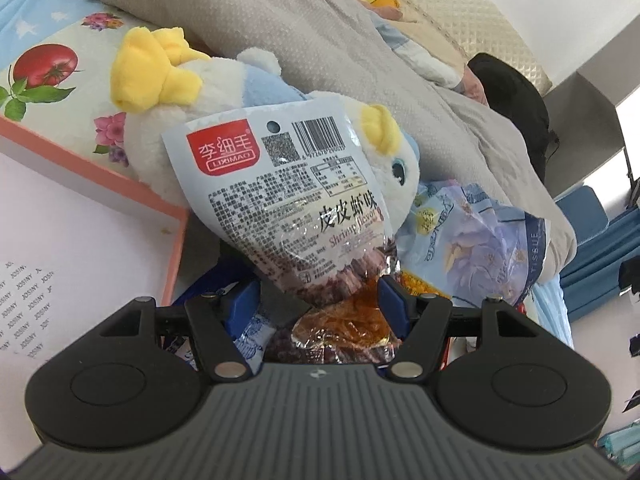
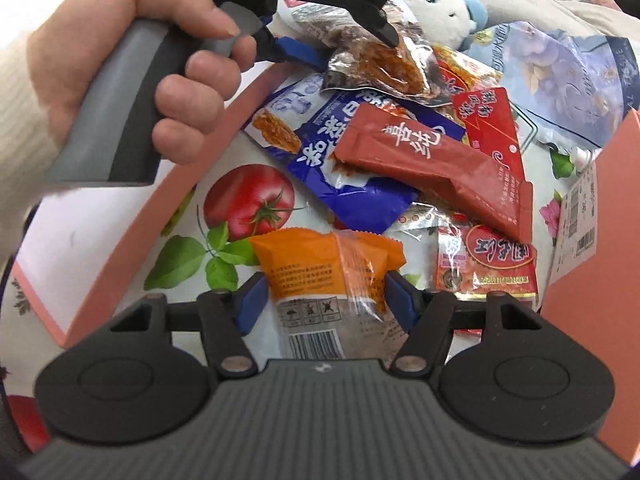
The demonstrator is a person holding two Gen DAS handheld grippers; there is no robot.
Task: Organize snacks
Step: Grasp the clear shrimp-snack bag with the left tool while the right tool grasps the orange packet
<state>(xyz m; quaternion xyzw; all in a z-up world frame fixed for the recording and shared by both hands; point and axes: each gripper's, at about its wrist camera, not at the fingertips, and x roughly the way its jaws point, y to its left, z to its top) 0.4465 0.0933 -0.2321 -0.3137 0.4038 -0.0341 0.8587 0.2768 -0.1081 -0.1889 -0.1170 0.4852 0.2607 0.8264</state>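
The left gripper tilts downward, jaws clamped on a packet. The right gripper points steeply down, jaws straddling another. A hand grips the left handle.

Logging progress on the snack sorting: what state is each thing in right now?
Left tool: closed on the shrimp-flavour snack bag, held upright.
Right tool: fingers flank the orange snack packet; grip unclear.
Red sachet: lying on top of the pile.
Blue snack bag: lying flat under it.
Pink box: open.
Plush toy: lying on its side.
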